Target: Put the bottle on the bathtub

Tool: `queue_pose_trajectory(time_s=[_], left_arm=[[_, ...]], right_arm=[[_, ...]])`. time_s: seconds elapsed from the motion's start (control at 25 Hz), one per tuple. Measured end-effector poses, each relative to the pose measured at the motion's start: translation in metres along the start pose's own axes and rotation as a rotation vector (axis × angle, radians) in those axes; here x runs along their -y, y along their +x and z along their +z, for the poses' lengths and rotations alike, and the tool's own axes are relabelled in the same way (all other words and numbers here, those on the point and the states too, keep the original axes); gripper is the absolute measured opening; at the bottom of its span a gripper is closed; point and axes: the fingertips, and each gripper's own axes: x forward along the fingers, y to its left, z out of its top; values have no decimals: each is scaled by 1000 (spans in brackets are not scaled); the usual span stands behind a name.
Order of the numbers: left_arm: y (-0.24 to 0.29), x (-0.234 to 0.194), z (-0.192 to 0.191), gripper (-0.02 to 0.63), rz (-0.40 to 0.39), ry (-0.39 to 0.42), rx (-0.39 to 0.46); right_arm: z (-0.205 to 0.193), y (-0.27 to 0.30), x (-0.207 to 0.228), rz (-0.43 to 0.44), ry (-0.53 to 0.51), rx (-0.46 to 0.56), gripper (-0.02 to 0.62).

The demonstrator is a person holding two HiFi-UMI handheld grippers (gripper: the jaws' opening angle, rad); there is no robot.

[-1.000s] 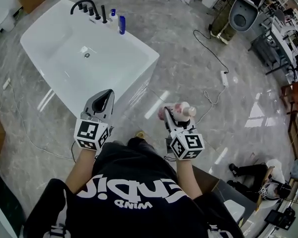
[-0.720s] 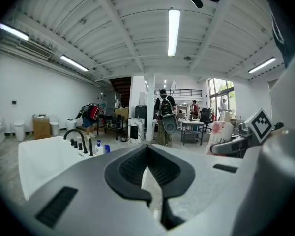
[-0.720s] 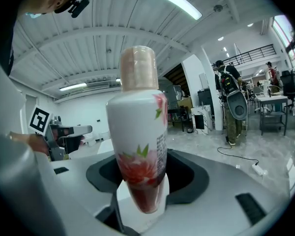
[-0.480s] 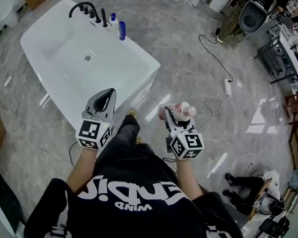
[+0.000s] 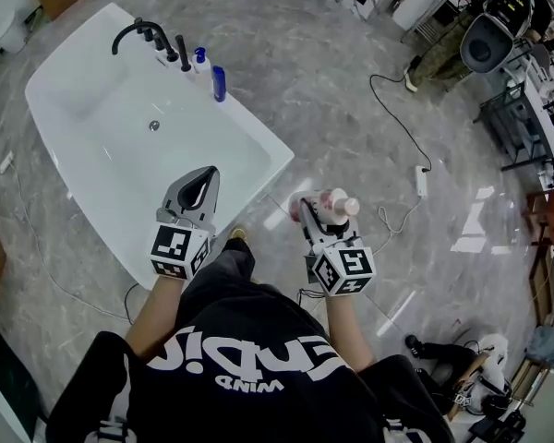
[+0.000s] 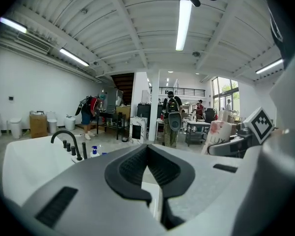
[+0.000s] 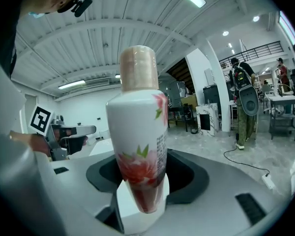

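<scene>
Gripping the bottle (image 7: pixel 140 132) near its base, the right gripper (image 7: pixel 141 191) holds it upright. That gripper's view shows the pink flower print and beige cap, while the head view catches only the bottle's top. The left gripper (image 6: pixel 148 149) has its jaws pressed together on nothing, which only its own view makes plain. The bathtub (image 5: pixel 92 132), with a black faucet (image 5: pixel 134 33) and a blue bottle (image 5: pixel 219 83) on its far rim, sits lower in the head view than a second ago. The held bottle is well apart from it.
</scene>
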Motion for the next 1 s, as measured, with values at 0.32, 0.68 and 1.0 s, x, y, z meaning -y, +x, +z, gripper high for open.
queue_pose_trajectory(time_s=[0.32,0.68,1.0], left_arm=[[64,-30,12,8,-24,-2,-14],[98,-57,12,8,42,-48,-57],[119,-78,0,8,106,-93,-72]], right_arm=[[30,66,19,41,-19,7,247],[34,119,30,136,-61,-57,247],[26,175,33,227,-93,-93,247]])
